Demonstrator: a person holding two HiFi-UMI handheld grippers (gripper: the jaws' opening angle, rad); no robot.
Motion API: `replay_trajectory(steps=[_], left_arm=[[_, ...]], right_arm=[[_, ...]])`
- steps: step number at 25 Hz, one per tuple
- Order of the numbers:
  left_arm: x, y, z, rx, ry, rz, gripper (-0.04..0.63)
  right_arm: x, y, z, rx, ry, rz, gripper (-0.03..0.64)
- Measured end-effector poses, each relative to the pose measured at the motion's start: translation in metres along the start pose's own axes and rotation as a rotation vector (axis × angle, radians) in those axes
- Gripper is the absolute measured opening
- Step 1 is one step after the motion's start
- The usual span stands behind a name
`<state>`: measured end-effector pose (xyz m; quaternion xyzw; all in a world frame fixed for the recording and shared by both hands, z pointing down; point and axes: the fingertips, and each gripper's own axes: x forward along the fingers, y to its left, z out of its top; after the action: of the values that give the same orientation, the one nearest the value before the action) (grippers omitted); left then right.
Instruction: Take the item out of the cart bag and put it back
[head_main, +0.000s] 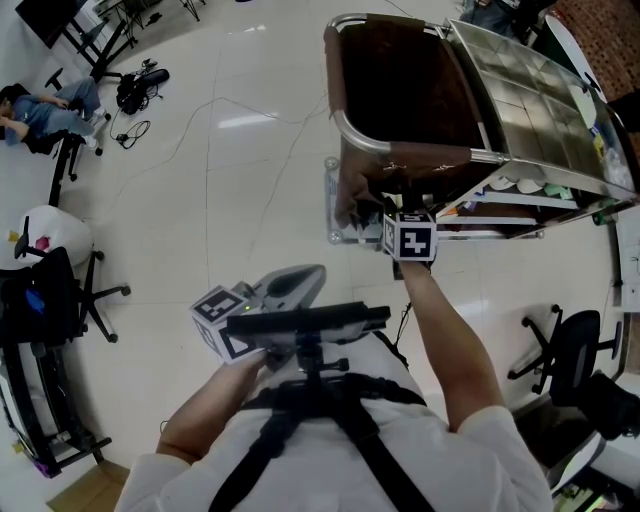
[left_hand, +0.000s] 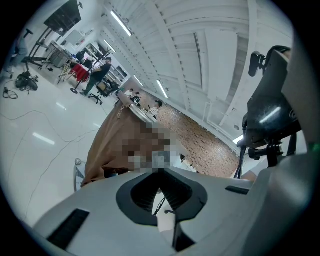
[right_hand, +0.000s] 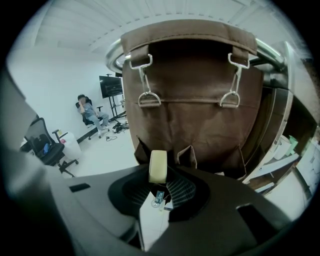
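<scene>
A brown cart bag (head_main: 400, 90) hangs open from a curved metal rail (head_main: 400, 148) on the end of a cart. In the right gripper view the brown cart bag (right_hand: 190, 115) fills the front, clipped up by two metal hooks. My right gripper (head_main: 375, 220) is low against the bag's outer face. A small cream block (right_hand: 158, 166) stands upright between the right gripper's (right_hand: 159, 175) jaws, off the floor. My left gripper (head_main: 318, 272) is held back near my chest, away from the cart. In its own view the left gripper (left_hand: 160, 171) has its jaws together with nothing between them.
The cart's metal top tray (head_main: 520, 90) and lower shelves with small items (head_main: 520, 190) lie right of the bag. Office chairs stand at left (head_main: 60, 290) and right (head_main: 560, 345). A seated person (head_main: 40, 110) and floor cables (head_main: 140, 90) are far left.
</scene>
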<state>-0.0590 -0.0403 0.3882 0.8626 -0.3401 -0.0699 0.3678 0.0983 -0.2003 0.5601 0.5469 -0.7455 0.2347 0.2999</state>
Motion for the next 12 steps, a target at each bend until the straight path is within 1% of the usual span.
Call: replay_trajectory(steps=[5, 9, 12], left_arm=[[0.001, -0.001, -0.001, -0.005, 0.001, -0.007, 0.003], [0.003, -0.002, 0.002, -0.003, -0.015, -0.011, 0.003], [0.004, -0.004, -0.002, -0.005, 0.009, -0.02, 0.003]], right_arm=[[-0.009, 0.002, 0.007, 0.0, -0.032, 0.008, 0.078], [-0.017, 0.005, 0.012, 0.0, -0.052, 0.027, 0.078], [-0.023, 0.006, 0.015, -0.004, -0.066, 0.033, 0.078]])
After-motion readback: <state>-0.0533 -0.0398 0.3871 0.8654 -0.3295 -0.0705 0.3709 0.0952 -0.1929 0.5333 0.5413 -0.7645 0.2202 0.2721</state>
